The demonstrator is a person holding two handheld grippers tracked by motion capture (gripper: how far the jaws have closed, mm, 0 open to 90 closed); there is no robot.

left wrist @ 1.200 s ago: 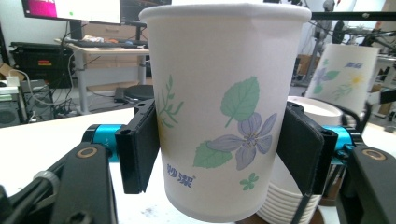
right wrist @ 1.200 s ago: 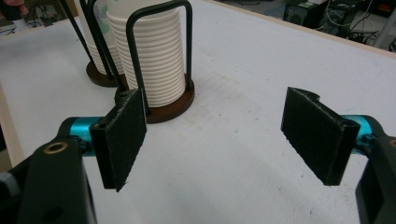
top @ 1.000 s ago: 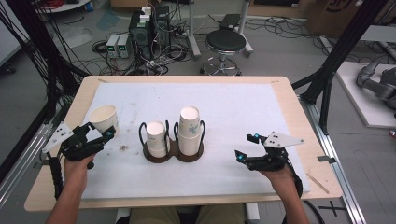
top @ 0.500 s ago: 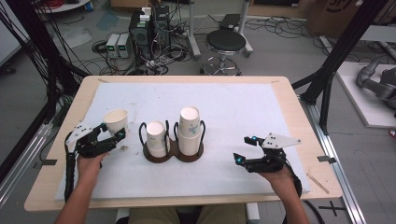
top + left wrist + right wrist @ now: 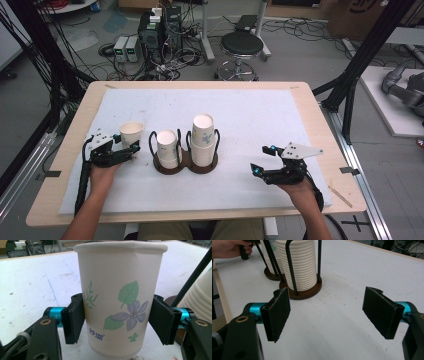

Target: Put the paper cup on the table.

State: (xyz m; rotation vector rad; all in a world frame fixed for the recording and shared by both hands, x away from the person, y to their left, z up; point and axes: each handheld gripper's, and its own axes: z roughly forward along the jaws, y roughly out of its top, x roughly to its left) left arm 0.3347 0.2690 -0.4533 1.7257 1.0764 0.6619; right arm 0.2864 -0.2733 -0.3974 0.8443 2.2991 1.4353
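Here we find the left gripper (image 5: 131, 148) pinching a white paper cup printed with green leaves and a purple flower (image 5: 117, 302), upright, both black pads flat against its sides. On the white-covered table (image 5: 280, 125), the cup sits at nine o'clock from the dark brown two-post cup holder (image 5: 186, 162), just beside it. The right gripper (image 5: 332, 312) rests with jaws spread, nothing between them.

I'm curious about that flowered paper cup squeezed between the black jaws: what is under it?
The white table cover lies under the paper cup, which the left gripper grips upright. Whether its base touches the cover is unclear; the spot beneath is hidden.
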